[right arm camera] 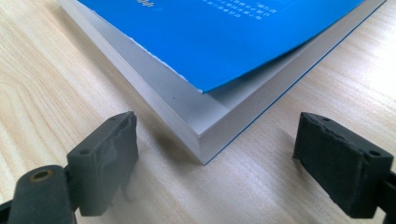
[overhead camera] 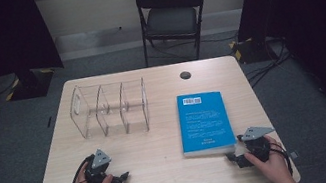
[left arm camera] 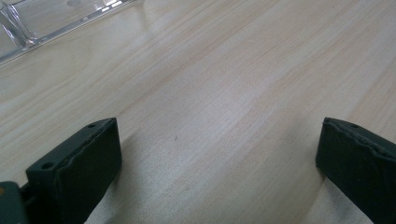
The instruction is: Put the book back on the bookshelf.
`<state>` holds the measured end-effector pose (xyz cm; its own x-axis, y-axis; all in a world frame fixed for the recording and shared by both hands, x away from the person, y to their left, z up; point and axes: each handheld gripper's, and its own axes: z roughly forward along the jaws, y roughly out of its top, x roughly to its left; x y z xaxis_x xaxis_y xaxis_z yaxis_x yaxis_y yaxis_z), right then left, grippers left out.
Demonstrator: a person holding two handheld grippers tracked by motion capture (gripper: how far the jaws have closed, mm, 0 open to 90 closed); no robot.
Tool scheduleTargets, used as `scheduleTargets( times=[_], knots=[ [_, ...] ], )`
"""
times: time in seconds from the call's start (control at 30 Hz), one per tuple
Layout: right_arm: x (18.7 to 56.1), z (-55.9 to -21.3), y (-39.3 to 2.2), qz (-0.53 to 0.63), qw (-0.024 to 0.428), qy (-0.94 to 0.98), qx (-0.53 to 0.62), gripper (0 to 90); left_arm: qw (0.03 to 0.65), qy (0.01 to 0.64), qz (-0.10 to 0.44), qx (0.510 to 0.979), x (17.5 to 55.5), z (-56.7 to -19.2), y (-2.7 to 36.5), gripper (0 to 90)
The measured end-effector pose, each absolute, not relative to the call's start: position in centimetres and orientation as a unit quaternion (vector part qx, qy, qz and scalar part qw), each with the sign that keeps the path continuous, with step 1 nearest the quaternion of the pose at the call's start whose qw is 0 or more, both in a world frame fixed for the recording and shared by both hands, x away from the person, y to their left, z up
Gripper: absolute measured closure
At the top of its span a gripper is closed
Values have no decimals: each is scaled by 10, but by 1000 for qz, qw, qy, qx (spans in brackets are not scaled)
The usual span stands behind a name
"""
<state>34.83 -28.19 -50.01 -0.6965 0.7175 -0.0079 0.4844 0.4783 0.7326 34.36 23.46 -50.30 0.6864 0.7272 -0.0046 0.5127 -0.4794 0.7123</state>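
Now, the blue book [overhead camera: 203, 122] lies flat on the table [overhead camera: 165, 172], on our right half, its near corner [right arm camera: 203, 156] pointing straight at the right tool [overhead camera: 238, 155]. In the right gripper view we see that corner sitting just ahead of the two black jaws and about midway between them, not yet inside the gap. The right tool is released, jaws spread wide, nothing between the pads. We also notice the top cover [right arm camera: 224, 42] curling up off the page block at that corner.

That curl is where we see trouble. If we go in too high, we judge that we pinch only the cover, and the book hangs by it, bends it or tears it. If we go in flat along the table, the lower jaw may just shove the book away instead of getting under it. A corner grip also looks weak: the book could swing or slip out once lifted.

Further out, the clear plastic rack [overhead camera: 111, 110] stands upright on our left half of the table, well apart from the book, dividers making narrow slots. We reckon a tilted book could knock it or catch a divider.

The left tool [overhead camera: 120, 180] rests near the front edge, released too, jaws wide over bare wood, the rack's base [left arm camera: 28, 32] ahead of it.
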Motion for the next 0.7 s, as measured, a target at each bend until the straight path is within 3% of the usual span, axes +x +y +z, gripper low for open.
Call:
scheduleTargets(
  times=[0.7],
  knots=[
    [350,-500,-281,369,158,844,356,135,349,368,145,849,345,-501,231,0]
  ],
)
